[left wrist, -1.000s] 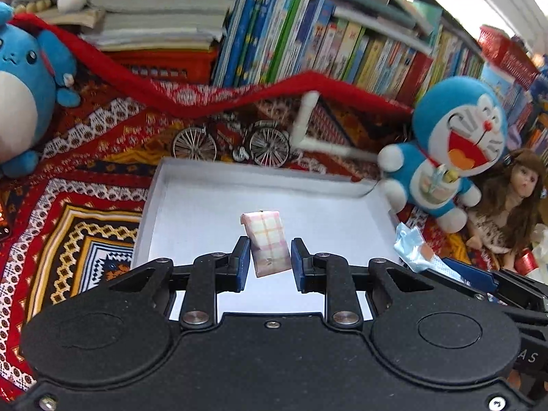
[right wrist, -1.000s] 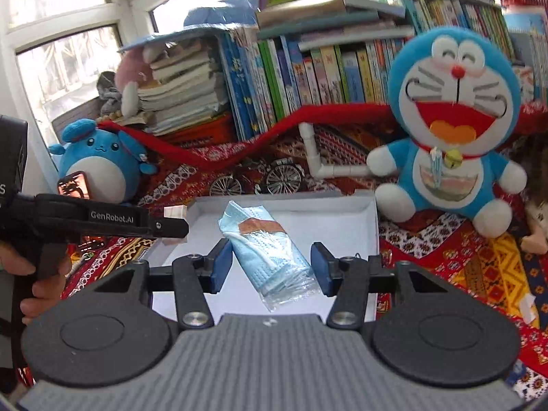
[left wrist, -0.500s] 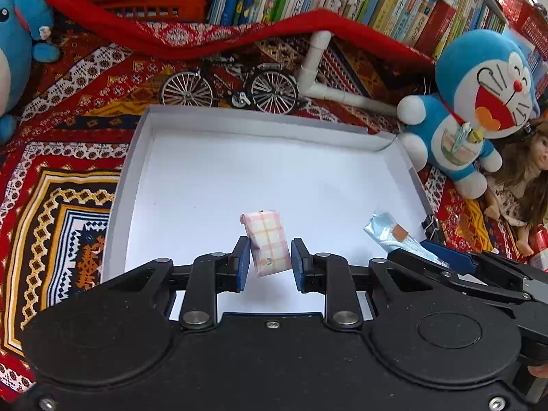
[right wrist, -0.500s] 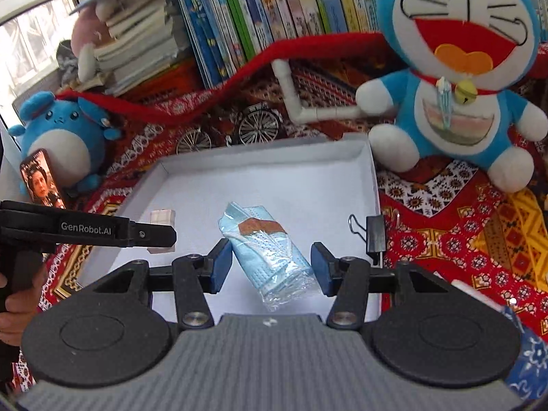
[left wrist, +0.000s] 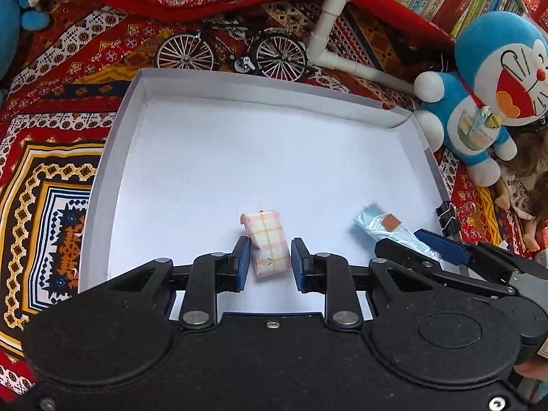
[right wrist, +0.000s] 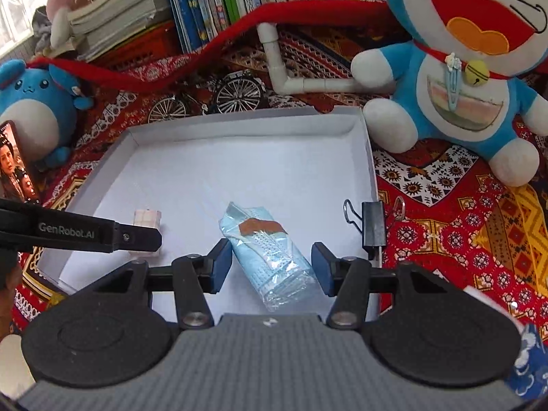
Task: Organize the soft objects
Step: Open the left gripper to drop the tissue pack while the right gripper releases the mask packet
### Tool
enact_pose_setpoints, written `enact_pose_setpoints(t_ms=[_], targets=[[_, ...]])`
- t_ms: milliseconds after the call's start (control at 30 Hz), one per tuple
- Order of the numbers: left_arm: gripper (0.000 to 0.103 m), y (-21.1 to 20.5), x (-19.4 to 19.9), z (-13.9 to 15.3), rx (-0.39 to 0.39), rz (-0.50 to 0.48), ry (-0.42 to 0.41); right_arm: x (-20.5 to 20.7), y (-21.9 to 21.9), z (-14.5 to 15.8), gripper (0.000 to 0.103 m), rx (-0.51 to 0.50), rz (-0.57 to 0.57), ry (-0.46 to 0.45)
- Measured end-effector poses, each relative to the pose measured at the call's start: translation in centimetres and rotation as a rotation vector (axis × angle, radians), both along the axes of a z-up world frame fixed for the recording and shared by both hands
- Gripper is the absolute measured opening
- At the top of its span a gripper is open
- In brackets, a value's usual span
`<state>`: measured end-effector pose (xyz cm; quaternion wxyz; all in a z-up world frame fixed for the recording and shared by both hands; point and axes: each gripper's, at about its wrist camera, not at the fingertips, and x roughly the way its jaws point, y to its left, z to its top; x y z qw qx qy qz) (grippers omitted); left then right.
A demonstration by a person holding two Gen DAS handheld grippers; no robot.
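Note:
A white shallow tray [left wrist: 113,157] lies on a patterned red cloth. My left gripper [left wrist: 270,262] is shut on a small pink plaid packet [left wrist: 265,239], held low over the tray's near middle. In the right wrist view that packet [right wrist: 147,219] shows behind the left gripper's [right wrist: 150,238] black finger. My right gripper [right wrist: 270,263] holds a light-blue plastic-wrapped mask pack [right wrist: 267,250] just above the tray [right wrist: 371,171] floor, near its right side. Its jaws are opening, with the pack still between the pads. In the left wrist view, the right gripper [left wrist: 414,239] and pack [left wrist: 380,222] sit to the right.
A big blue cat plush [right wrist: 472,85] sits right of the tray, with a doll [left wrist: 527,185] beside it. A black binder clip [right wrist: 371,226] grips the tray's right rim. A model bicycle [left wrist: 233,54] and white pipe [left wrist: 328,34] lie behind the tray. A round blue plush [right wrist: 37,109] and phone [right wrist: 13,167] stand left.
Both grippers have sunk toward the tray and tipped further down, so the tray fills more of each view. The packet and the mask pack stayed between their pads.

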<state>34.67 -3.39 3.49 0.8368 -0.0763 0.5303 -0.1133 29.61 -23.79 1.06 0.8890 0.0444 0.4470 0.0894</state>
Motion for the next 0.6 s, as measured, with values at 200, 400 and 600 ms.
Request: enact_pose_setpoints(t_ms=[200,400,600], targets=[[0.024,0.19,0.36,-0.07,-0.013,0.005,0.016,0.09,0.25,0.10,0.059,-0.020,0.012,0.003],[0.024,0.34,0.49,-0.05,-0.023,0.007,0.020,0.05,0.24,0.11,0.059,-0.019,0.012,0.002],[0.041,0.64,0.40,0.36,-0.036,0.011,0.022,-0.04,0.17,0.31,0.069,-0.007,0.014,0.001]])
